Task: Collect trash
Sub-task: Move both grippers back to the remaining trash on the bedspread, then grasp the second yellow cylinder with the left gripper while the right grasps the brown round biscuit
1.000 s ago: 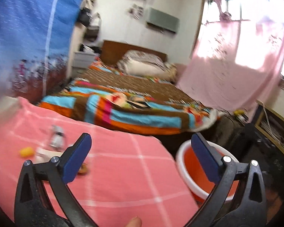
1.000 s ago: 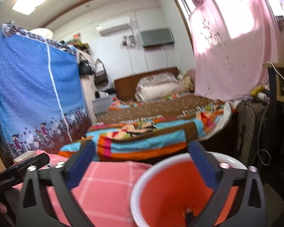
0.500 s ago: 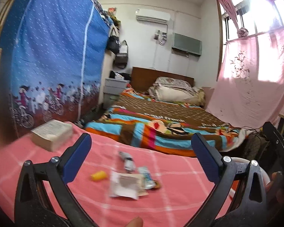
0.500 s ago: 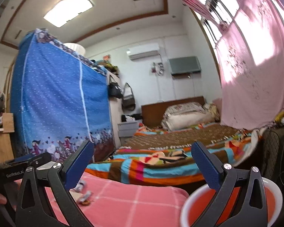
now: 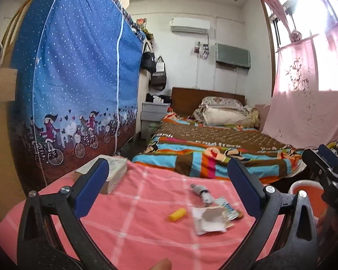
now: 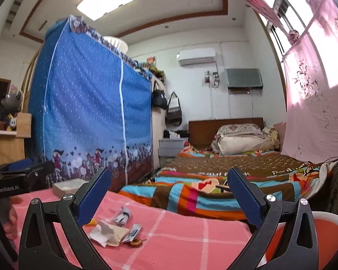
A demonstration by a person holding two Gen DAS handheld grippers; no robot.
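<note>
Left hand-held gripper (image 5: 167,182) spread wide, empty, right hand-held gripper (image 6: 169,185) likewise

Both tools share one build — the left gripper (image 5: 167,185) and the right gripper (image 6: 169,193) each have a matte black plastic frame with triangular cut-outs in the two spreading arms. Each arm ends in long flat fingers (image 5: 91,187) faced with dark blue textured pads, and round silver screws sit at the joints. The left gripper's black body carries white lettering — "GenRobot.AI" — on its side, as the right wrist view shows.
</note>
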